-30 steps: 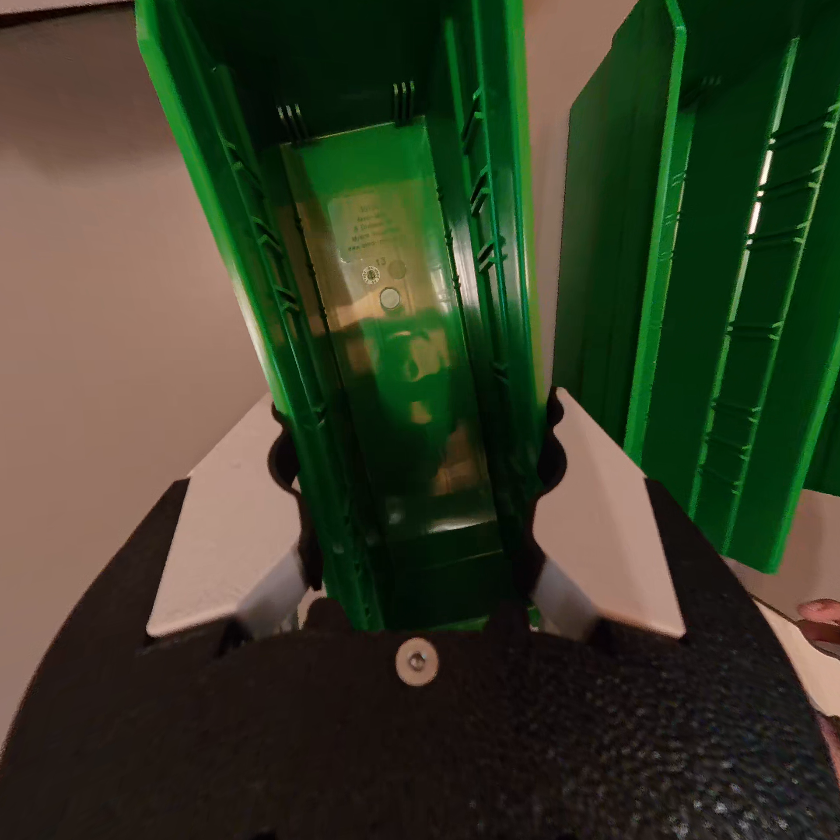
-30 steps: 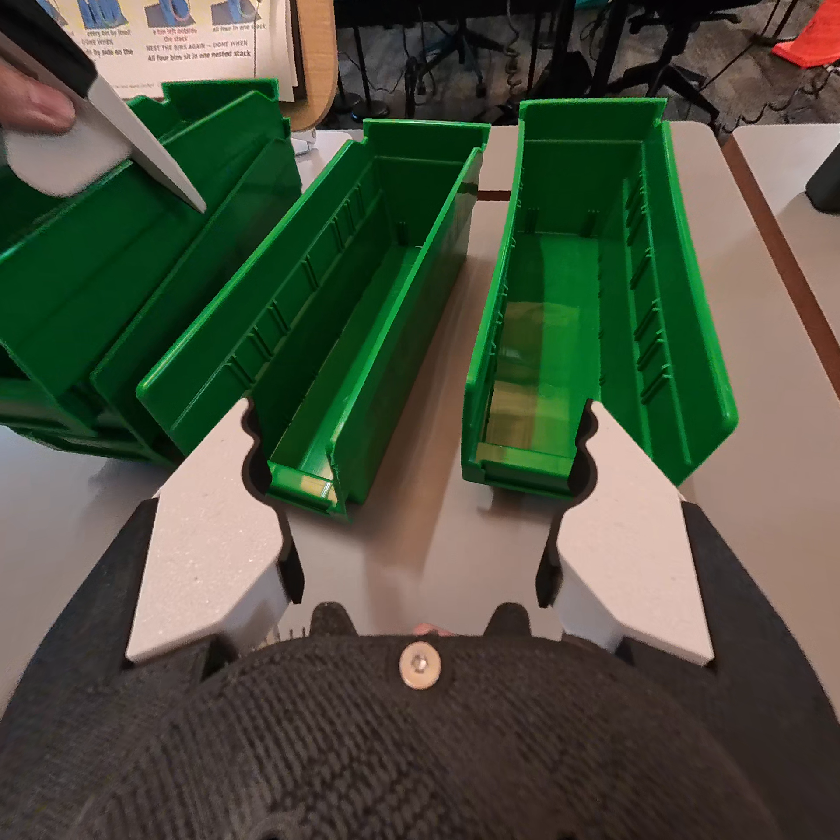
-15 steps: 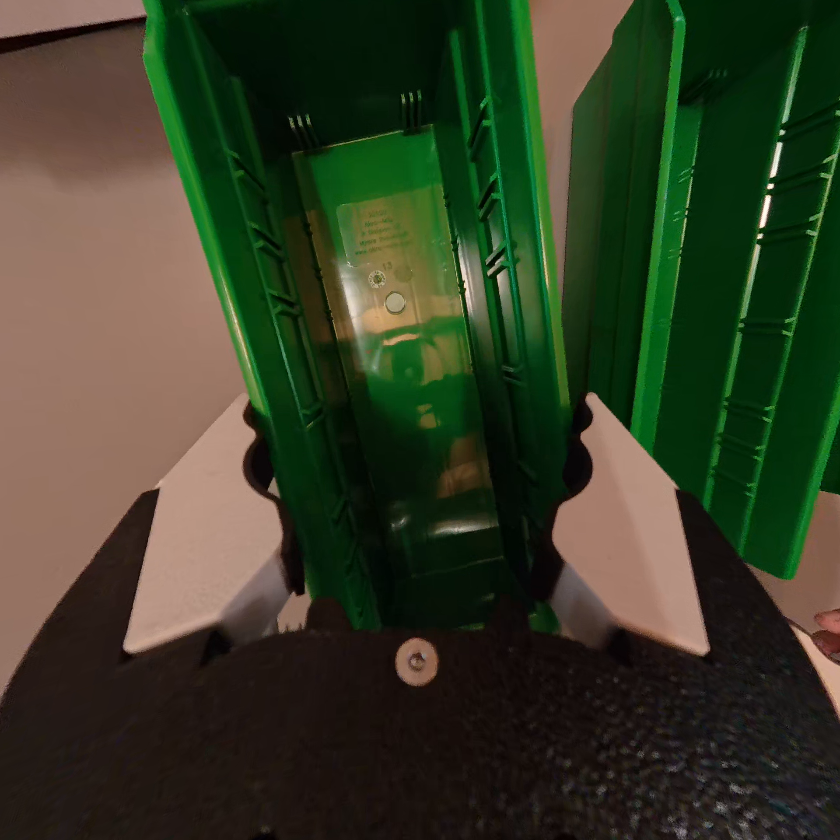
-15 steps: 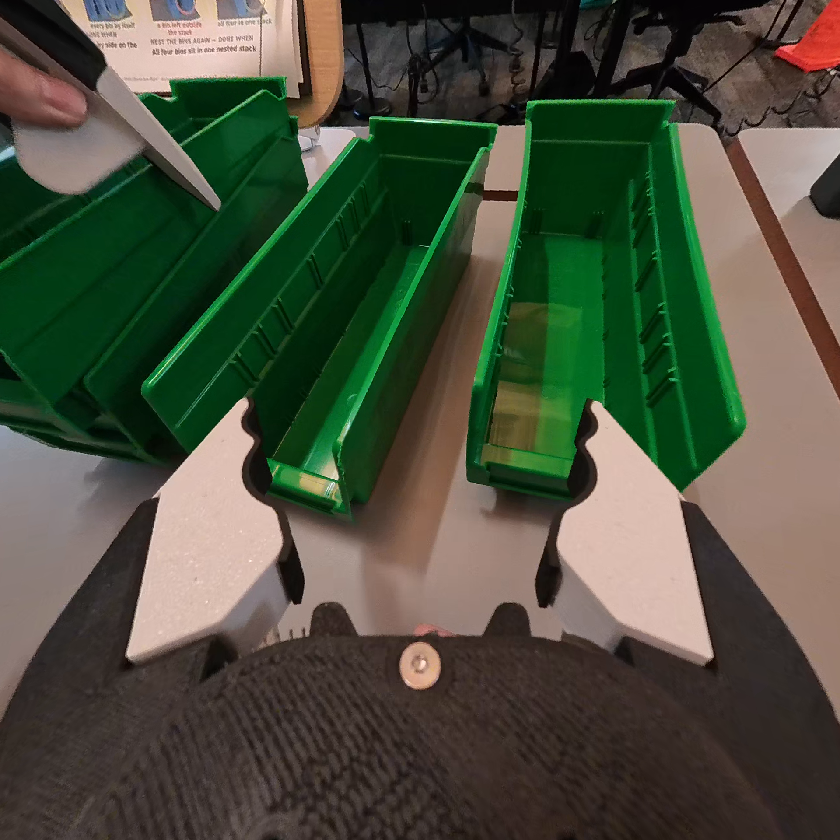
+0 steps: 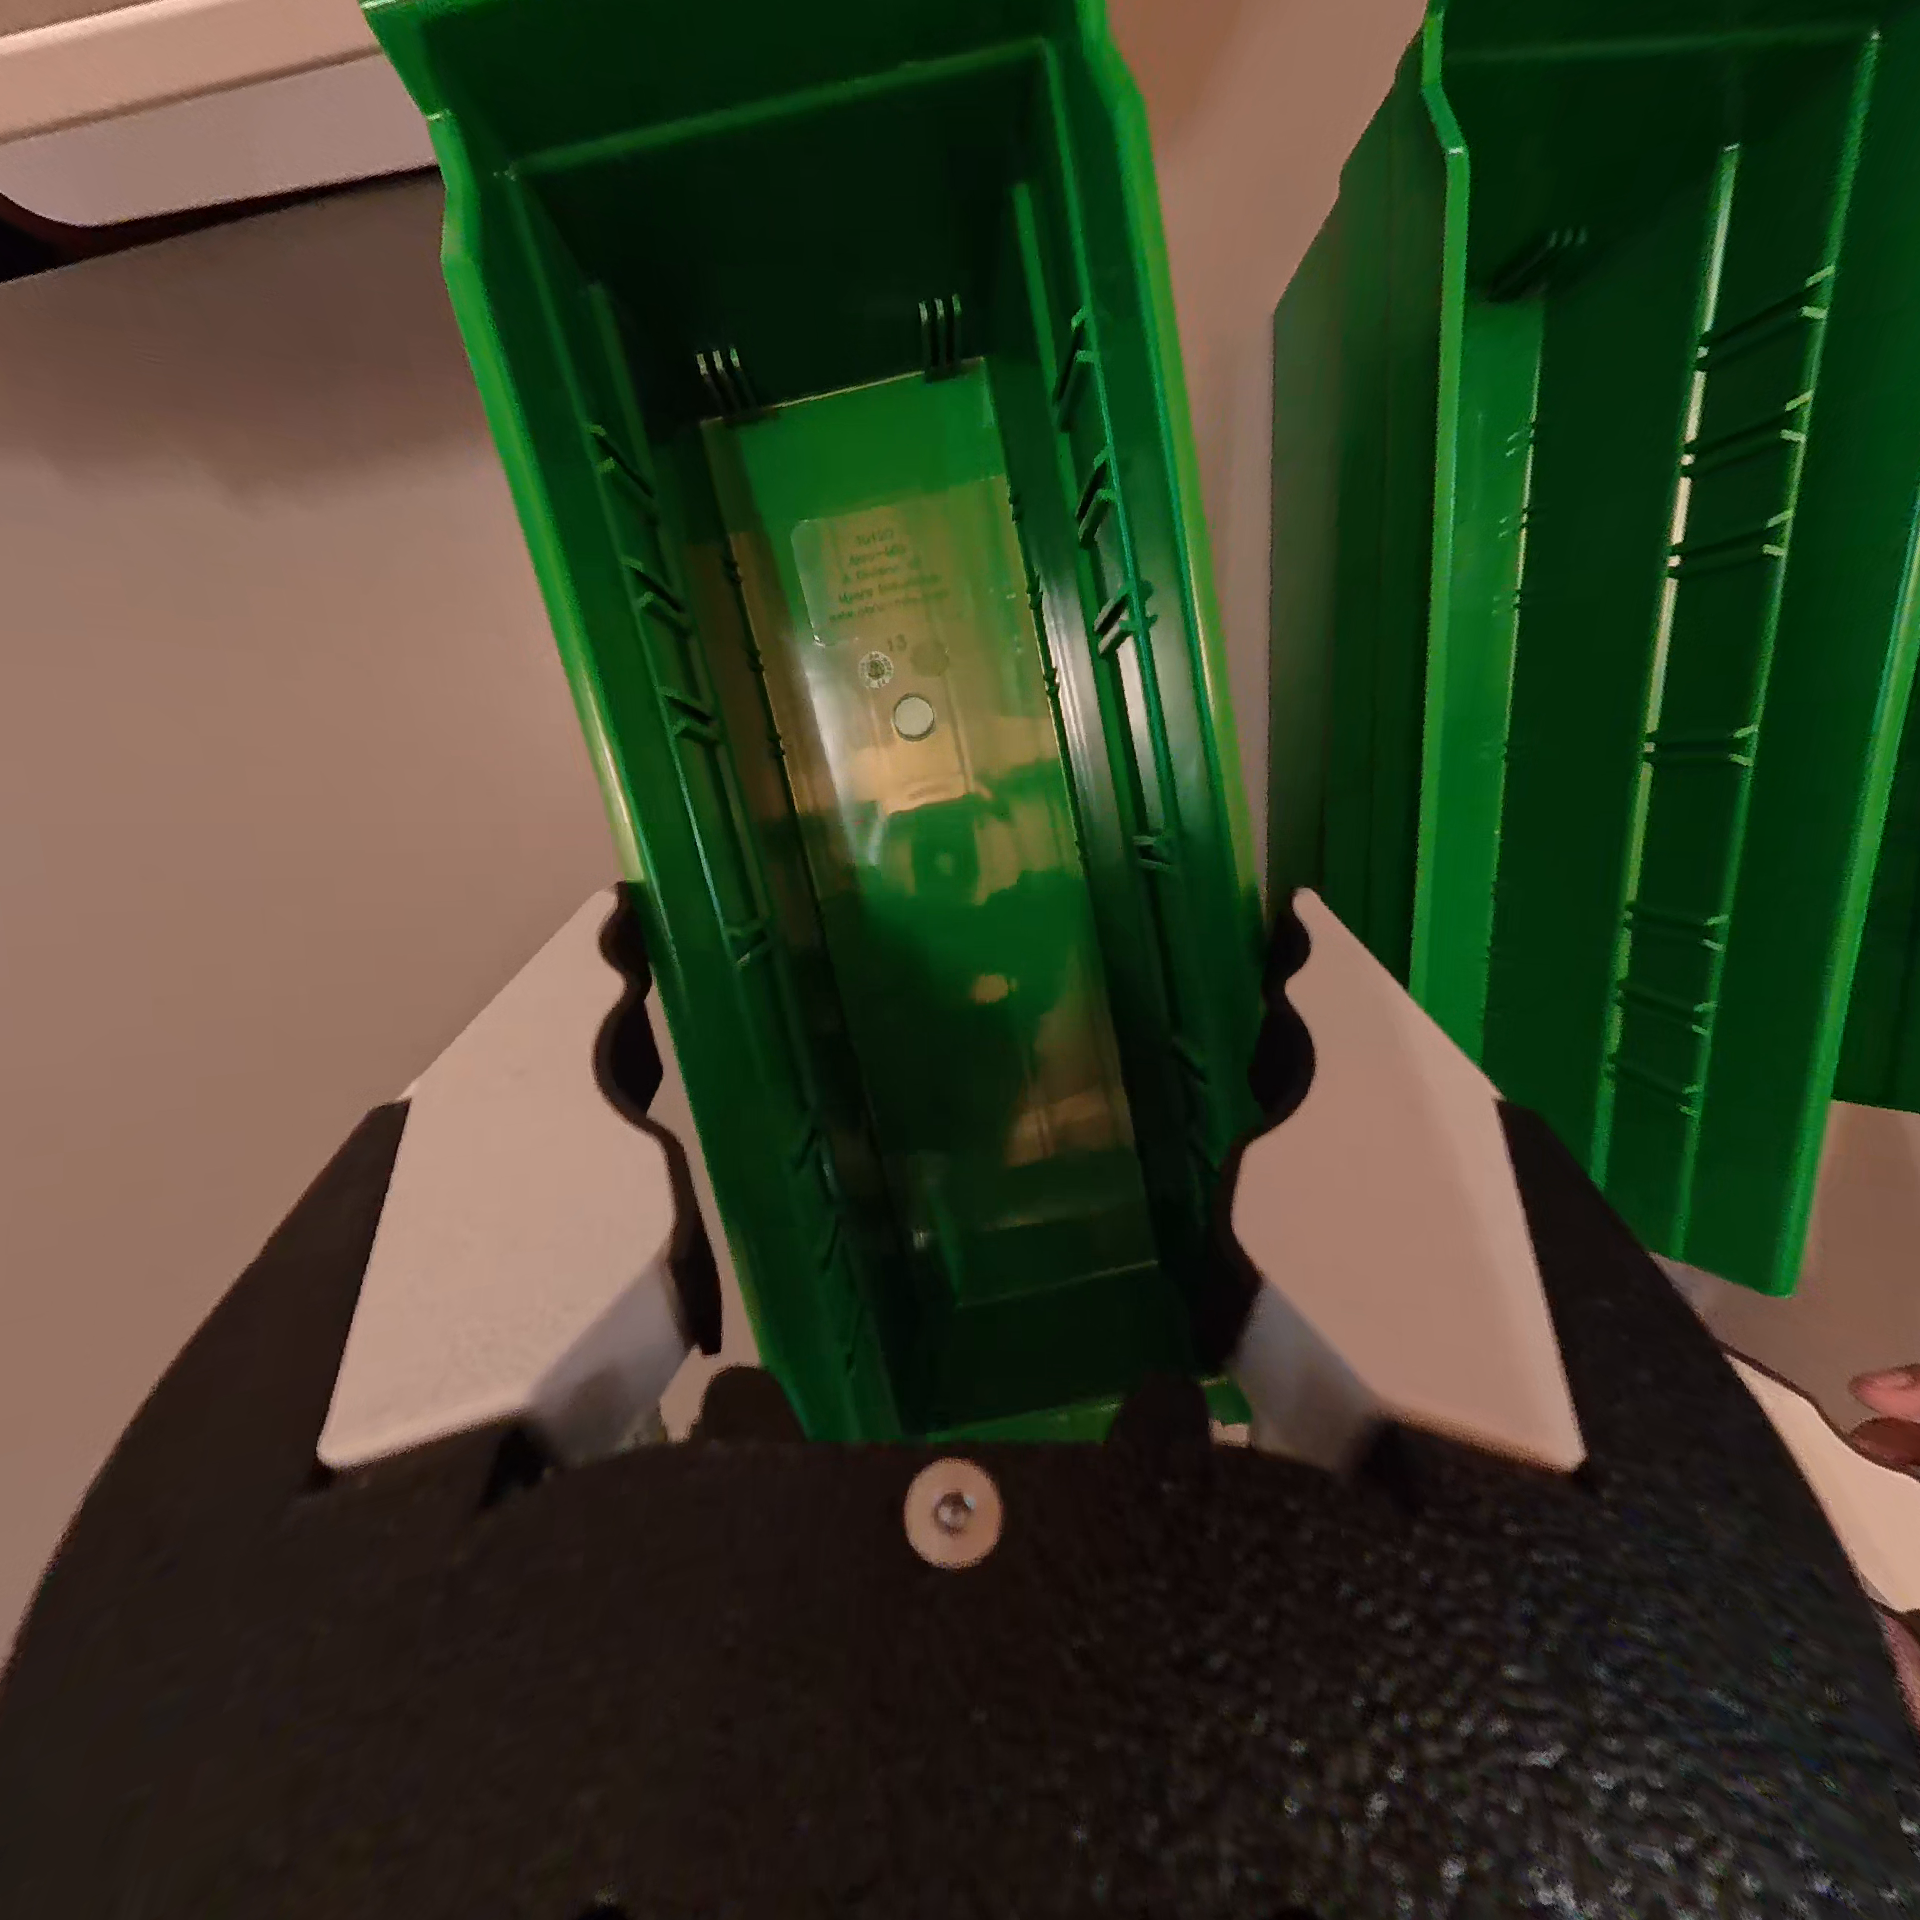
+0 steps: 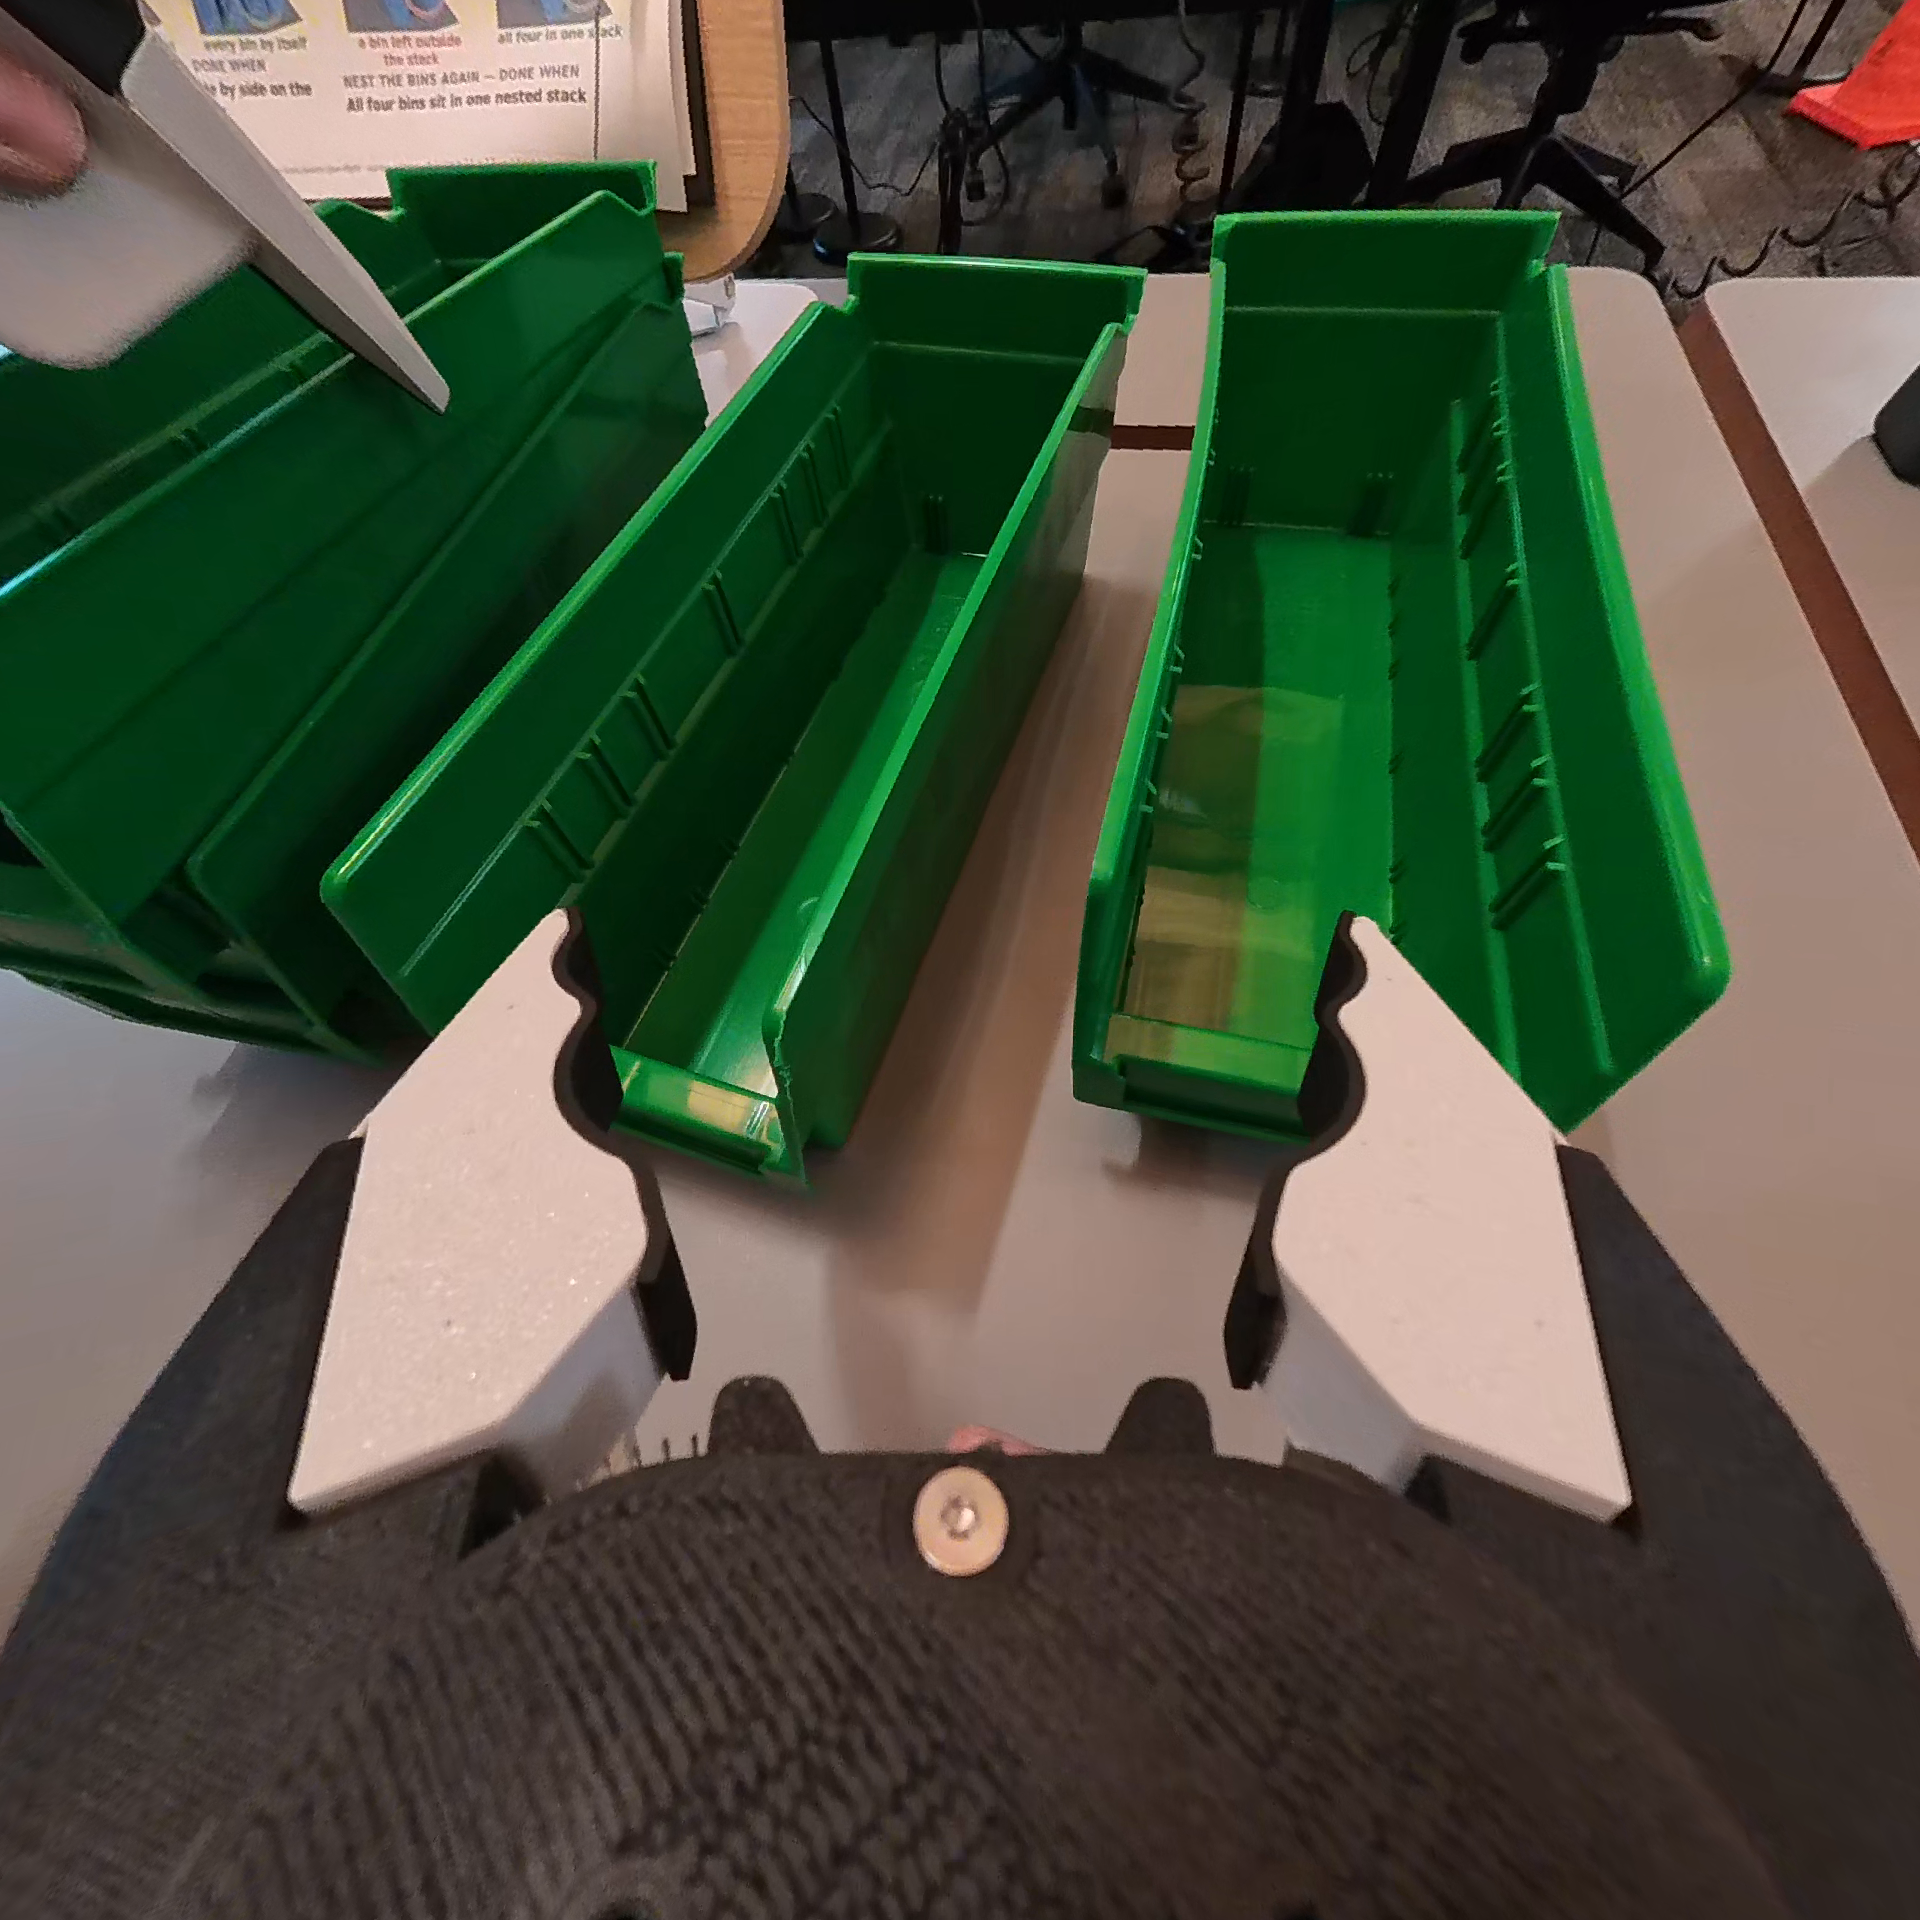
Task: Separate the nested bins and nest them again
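Note:
Four long green bins are on a grey table (image 6: 997, 1299). My left gripper (image 5: 956, 997) looks down into one green bin (image 5: 935, 675). Its pads (image 5: 634, 1049) rest against the bin's two long side walls, so it is shut on that bin. In the right wrist view this bin (image 6: 312, 582) is tilted at the far left against another bin (image 6: 520, 203), with a left finger (image 6: 291, 260) above them. My right gripper (image 6: 956, 987) is open and empty, low over the table. It is just in front of the middle bin (image 6: 748, 727) and the right bin (image 6: 1382, 707), which stand apart.
In the left wrist view a neighbouring bin (image 5: 1621, 675) stands close on the right, with a fingertip (image 5: 1886, 1413) at the right edge. Behind the table are a printed sheet (image 6: 457, 83), chair bases and cables (image 6: 1039, 135). Another table (image 6: 1829, 416) is at the right.
My left fingers spread wider around the bin, then came partly back in. The left view drew back, so the bin's far end now shows. The right gripper has barely moved.

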The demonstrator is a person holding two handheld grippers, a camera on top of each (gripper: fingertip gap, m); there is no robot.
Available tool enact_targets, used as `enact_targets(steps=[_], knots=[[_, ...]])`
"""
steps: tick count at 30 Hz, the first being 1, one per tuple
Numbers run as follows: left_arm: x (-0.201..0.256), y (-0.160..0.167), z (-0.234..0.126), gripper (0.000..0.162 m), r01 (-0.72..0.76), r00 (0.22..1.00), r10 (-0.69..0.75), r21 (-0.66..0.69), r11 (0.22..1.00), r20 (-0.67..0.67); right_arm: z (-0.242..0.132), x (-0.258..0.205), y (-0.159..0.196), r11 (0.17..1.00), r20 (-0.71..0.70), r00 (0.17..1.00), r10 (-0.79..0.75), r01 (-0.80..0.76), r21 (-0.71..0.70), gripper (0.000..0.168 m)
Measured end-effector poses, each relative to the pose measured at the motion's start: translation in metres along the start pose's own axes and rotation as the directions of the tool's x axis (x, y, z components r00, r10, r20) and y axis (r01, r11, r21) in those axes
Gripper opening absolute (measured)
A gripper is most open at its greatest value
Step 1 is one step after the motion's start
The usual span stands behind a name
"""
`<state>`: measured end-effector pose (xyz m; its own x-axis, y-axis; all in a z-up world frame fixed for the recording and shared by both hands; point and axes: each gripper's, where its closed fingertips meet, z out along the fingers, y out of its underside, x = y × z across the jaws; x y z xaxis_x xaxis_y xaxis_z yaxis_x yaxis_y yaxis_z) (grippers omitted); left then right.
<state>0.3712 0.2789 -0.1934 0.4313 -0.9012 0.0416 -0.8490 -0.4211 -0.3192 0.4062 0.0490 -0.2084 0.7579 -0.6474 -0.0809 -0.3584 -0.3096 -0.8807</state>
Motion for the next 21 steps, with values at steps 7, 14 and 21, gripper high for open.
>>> enact_targets(steps=[7,14,21], knots=[[0.000,0.000,0.002,0.122,0.015,1.000,-0.015,-0.005,1.000,0.014,-0.002,-0.001,-0.001,1.000,0.001,1.000,-0.004,0.004,0.004,0.134],[-0.001,0.009,0.014,0.121,0.034,0.998,-0.027,-0.113,0.993,0.056,-0.005,0.005,-0.003,1.000,-0.009,1.000,0.006,-0.006,0.014,0.134],[-0.003,0.004,0.005,0.104,0.073,0.997,-0.072,-0.104,0.992,0.007,-0.003,0.010,0.001,0.999,-0.002,0.999,0.036,-0.036,0.006,0.134]])
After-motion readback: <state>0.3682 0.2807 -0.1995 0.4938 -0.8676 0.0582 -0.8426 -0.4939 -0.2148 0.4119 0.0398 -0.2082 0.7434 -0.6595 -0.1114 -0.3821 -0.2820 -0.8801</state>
